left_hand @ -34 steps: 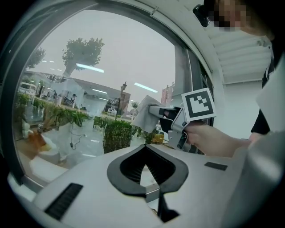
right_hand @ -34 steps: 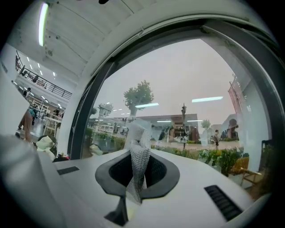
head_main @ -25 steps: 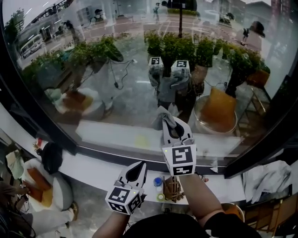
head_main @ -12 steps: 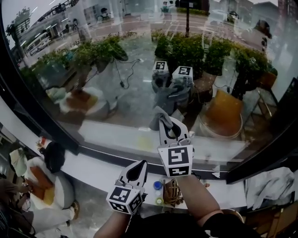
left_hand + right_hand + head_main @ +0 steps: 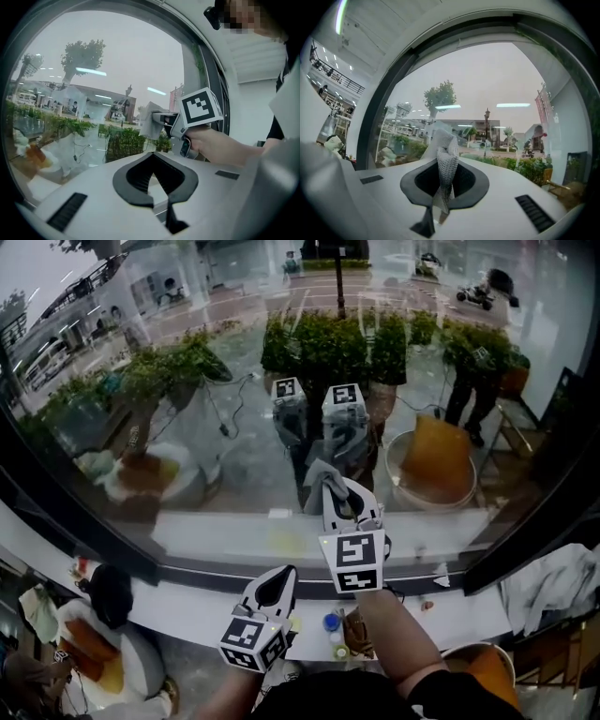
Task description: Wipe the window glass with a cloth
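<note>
The window glass [image 5: 197, 352] fills the upper head view and mirrors both grippers. My right gripper [image 5: 343, 504] is raised at the lower centre of the pane, shut on a grey mesh cloth [image 5: 322, 476] that bunches out past its tips towards the glass. In the right gripper view the cloth [image 5: 446, 154] stands up between the jaws of that gripper [image 5: 444, 183]. My left gripper [image 5: 274, 583] hangs lower, over the sill, shut with nothing in it. The left gripper view shows its own closed jaws [image 5: 154, 182] and, beyond them, the right gripper [image 5: 174, 124] with the cloth [image 5: 149, 120].
A white sill [image 5: 178, 601] runs under a dark curved window frame [image 5: 75, 521]. Small bottles [image 5: 330, 624] and a brown object [image 5: 358, 632] lie on the sill by my right forearm. A crumpled light cloth [image 5: 562, 579] sits at the right, an orange tub [image 5: 489, 669] below it.
The head view has swung, so the pane and reflections have shifted. The right gripper keeps the cloth at the glass and has edged slightly left. The left gripper has barely moved.
</note>
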